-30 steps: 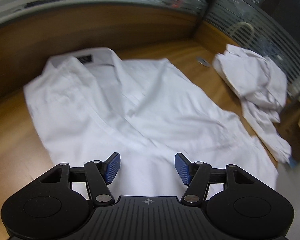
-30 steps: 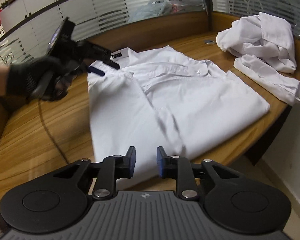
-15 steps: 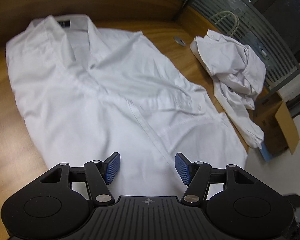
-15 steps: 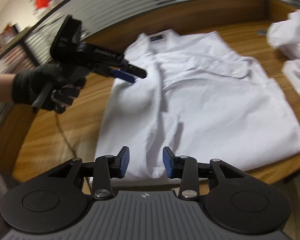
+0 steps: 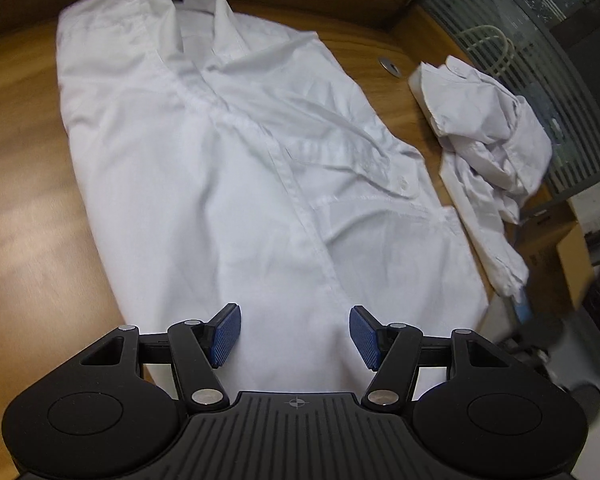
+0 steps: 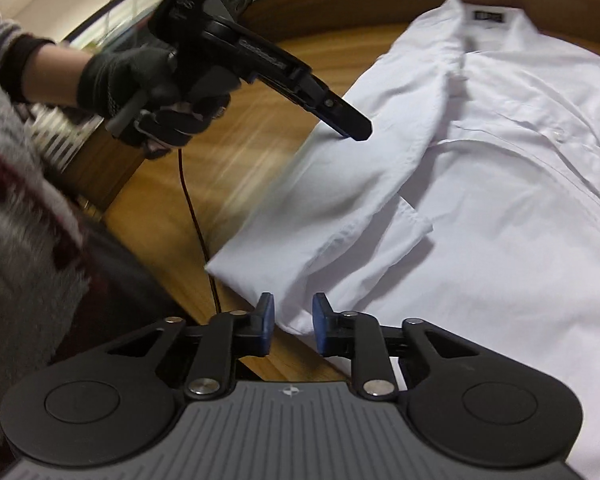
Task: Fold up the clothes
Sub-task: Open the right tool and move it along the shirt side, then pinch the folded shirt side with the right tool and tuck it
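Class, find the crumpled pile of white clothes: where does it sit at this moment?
In the left wrist view, the crumpled pile lies at the right on the wooden table, just beyond the spread white shirt.

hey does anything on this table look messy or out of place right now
Yes. A second white garment lies crumpled in a heap at the table's far right edge, one end trailing toward the edge. The white shirt being folded lies flat, only lightly wrinkled.

Collar label (image 6: pixel 488 16) on white shirt (image 6: pixel 500 200) — dark, lettering too blurred; no readable text elsewhere.
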`<state>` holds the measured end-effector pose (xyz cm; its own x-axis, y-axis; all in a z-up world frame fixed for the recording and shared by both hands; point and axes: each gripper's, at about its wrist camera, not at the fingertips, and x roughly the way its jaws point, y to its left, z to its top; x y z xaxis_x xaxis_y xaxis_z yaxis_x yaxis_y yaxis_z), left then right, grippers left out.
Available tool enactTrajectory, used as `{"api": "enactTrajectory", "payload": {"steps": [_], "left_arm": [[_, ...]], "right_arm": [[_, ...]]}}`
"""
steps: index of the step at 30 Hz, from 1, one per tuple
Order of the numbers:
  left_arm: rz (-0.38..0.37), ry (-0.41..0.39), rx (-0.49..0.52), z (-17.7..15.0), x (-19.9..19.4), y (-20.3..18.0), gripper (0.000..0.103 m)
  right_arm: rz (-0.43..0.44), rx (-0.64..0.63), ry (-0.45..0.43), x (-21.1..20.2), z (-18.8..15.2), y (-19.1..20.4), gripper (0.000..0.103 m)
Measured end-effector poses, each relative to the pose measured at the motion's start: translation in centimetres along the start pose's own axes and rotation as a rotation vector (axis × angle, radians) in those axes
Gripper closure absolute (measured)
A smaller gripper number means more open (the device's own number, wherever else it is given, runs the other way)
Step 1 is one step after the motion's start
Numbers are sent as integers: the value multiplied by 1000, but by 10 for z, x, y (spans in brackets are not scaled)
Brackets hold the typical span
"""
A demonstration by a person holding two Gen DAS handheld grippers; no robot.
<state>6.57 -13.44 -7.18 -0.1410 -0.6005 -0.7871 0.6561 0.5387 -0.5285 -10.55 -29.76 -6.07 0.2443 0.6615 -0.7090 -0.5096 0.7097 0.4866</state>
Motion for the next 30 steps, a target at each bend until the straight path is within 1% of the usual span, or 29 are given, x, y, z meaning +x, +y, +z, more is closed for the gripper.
{"api": "enactTrajectory", "payload": {"steps": [3,4,8,10,12,13,14,15,19,24,27,30], "left_arm": [[-19,15,-25,-8,3,-4,41],[-17,17,-36,-9,5,-3,41],[4,19,-80,-13,11,0,41],[8,13,-107,-14,13,3,42],[10,6,-124,-15,13,5,42],[12,2,-129,-15,14,5,42],[16,-1,-132,-16,14,5,42],[19,-5,-135,-17,15,5,42],[34,-10,-129,-18,17,7,47],[25,-9,-138,-18,17,12,50],[26,-1,-132,-17,17,13,51],[26,12,-129,-15,17,12,51]], "right_arm": [[51,-67,67,12,11,-10,79],[71,-92,87,16,15,-12,78],[170,-125,168,30,24,-22,79],[195,-145,198,35,26,-24,80],[217,-144,218,38,25,-26,84],[227,-141,221,39,25,-28,90],[226,-140,219,39,23,-28,94],[223,-137,213,39,21,-28,101],[201,-103,110,22,7,-24,102],[110,-3,-64,-9,-26,-15,103],[53,36,-103,-15,-49,-8,103],[3,89,-119,-18,-71,-5,103]]}}
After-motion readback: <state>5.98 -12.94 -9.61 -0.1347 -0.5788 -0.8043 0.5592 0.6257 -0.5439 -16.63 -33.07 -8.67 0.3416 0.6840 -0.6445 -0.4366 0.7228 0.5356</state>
